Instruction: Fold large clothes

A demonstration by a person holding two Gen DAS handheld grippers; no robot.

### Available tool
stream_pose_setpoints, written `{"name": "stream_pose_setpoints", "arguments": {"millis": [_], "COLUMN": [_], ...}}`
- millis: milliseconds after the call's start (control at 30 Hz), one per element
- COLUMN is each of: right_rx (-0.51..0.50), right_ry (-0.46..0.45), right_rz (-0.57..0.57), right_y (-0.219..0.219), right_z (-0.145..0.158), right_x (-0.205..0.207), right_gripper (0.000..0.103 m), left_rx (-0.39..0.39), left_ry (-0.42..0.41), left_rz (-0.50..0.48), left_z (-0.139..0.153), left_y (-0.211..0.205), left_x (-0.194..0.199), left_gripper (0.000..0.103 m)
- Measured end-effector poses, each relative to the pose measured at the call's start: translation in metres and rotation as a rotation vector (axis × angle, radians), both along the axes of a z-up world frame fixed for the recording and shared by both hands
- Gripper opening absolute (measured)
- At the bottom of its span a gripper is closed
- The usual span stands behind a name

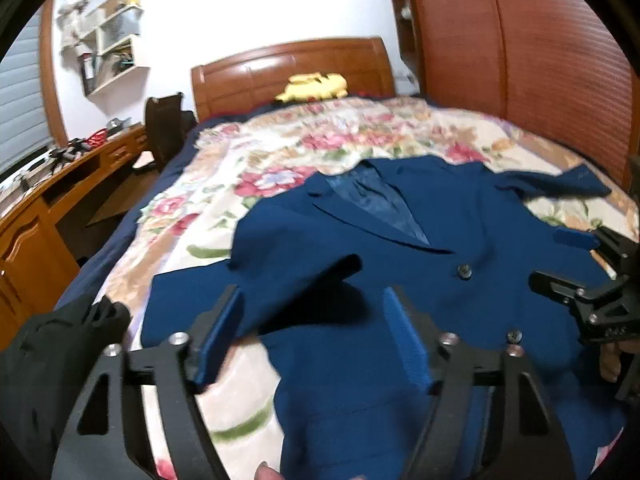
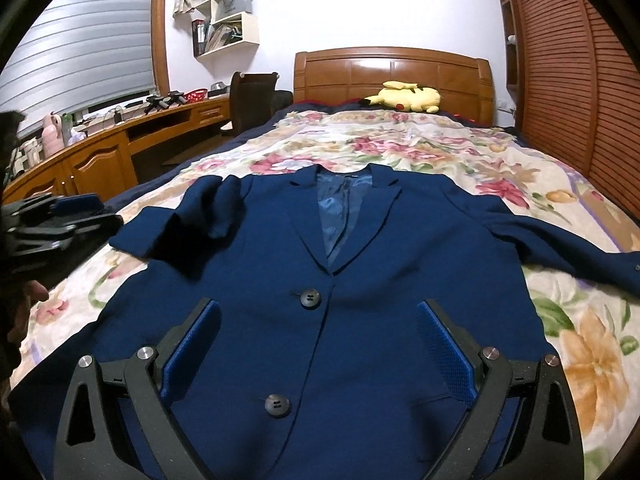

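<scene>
A navy blue blazer (image 2: 360, 264) lies face up on the floral bedspread (image 2: 400, 148), collar toward the headboard, two buttons closed. Its left sleeve (image 2: 192, 224) is folded in over the chest; its right sleeve (image 2: 568, 248) stretches out to the right. My right gripper (image 2: 318, 320) is open above the blazer's lower front, holding nothing. My left gripper (image 1: 312, 312) is open over the folded sleeve (image 1: 296, 276) at the blazer's (image 1: 460, 280) left side, empty. Each gripper shows at the edge of the other's view: the left gripper (image 2: 76, 216) and the right gripper (image 1: 576, 264).
A wooden headboard (image 2: 392, 72) and a yellow plush toy (image 2: 404, 98) are at the far end of the bed. A wooden desk (image 2: 120, 140) and a dark chair (image 2: 252, 100) stand left; a slatted wardrobe (image 2: 568, 60) stands right. A black cloth (image 1: 52, 352) lies at the near left.
</scene>
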State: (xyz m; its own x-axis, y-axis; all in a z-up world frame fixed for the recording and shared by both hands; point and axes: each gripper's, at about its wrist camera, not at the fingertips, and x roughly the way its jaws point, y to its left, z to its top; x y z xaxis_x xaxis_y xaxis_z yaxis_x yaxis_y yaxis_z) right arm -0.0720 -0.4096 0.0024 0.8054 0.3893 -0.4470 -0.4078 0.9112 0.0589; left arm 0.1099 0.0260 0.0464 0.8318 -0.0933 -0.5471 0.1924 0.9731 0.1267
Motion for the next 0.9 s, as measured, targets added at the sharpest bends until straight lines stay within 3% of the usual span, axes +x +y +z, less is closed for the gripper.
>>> {"name": "stream_pose_setpoints", "arguments": {"millis": [133, 300, 400, 633, 900], "right_rx": [-0.002, -0.003, -0.048, -0.152, -0.180], "right_ry": [-0.011, -0.013, -0.024, -0.025, 0.018], "right_rz": [0.022, 0.062, 0.087, 0.186, 0.330], "right_y": [0.002, 0.014, 0.030, 0.077, 0.142], "right_z": [0.006, 0.014, 0.019, 0.031, 0.028], "right_x": [-0.003, -0.004, -0.001, 0.029, 0.072], "right_gripper": [0.096, 0.090, 0.085, 0.078, 0.075], "left_rx": [-0.061, -0.019, -0.075, -0.100, -0.131], "left_ry": [-0.014, -0.023, -0.019, -0.012, -0.027], "left_rz": [0.011, 0.029, 0.027, 0.055, 0.117], "left_z": [-0.004, -0.010, -0.009, -0.012, -0.009], "left_y": [0.021, 0.033, 0.048, 0.082, 0.123], "left_x": [-0.020, -0.028, -0.029, -0.028, -0.029], "left_gripper": [0.081, 0.081, 0.081, 0.081, 0.081]}}
